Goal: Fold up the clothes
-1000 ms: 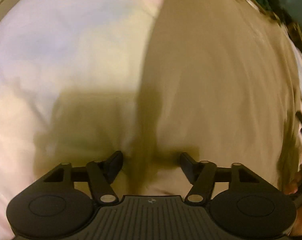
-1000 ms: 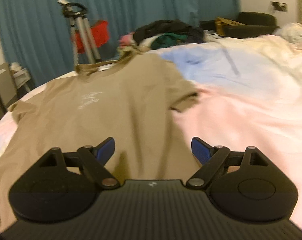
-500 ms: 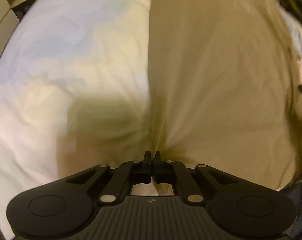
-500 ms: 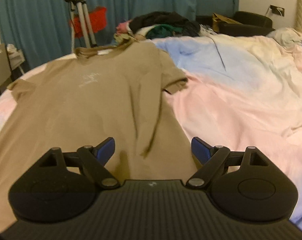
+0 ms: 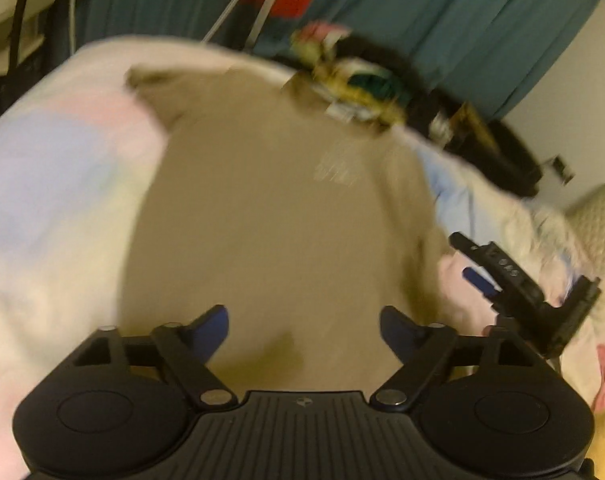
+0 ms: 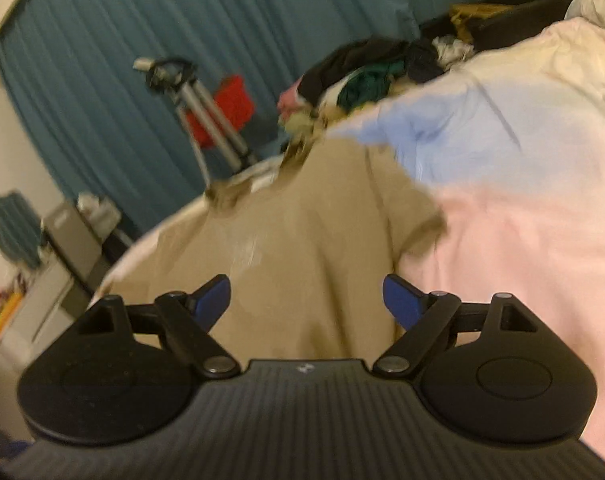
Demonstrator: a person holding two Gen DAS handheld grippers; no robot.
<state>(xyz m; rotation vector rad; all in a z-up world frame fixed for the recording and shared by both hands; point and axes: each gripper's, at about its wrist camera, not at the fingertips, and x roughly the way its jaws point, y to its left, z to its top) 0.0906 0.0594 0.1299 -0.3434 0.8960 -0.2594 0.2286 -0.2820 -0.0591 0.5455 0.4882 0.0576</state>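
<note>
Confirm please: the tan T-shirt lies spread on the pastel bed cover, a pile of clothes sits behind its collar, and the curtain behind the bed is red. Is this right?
Not quite. The curtain is teal, as the right wrist view shows; only a small object by the tripod is red. The tan T-shirt, bed cover and pile of clothes are as you say.

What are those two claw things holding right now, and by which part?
Nothing. The left gripper, its jaws opening, and the right gripper both stand empty above the tan T-shirt.

Bed under a pastel duvet (image 6: 522, 216). Tan T-shirt (image 5: 270, 216) spread flat on it. Heap of clothes (image 6: 362, 76) at far edge.
</note>
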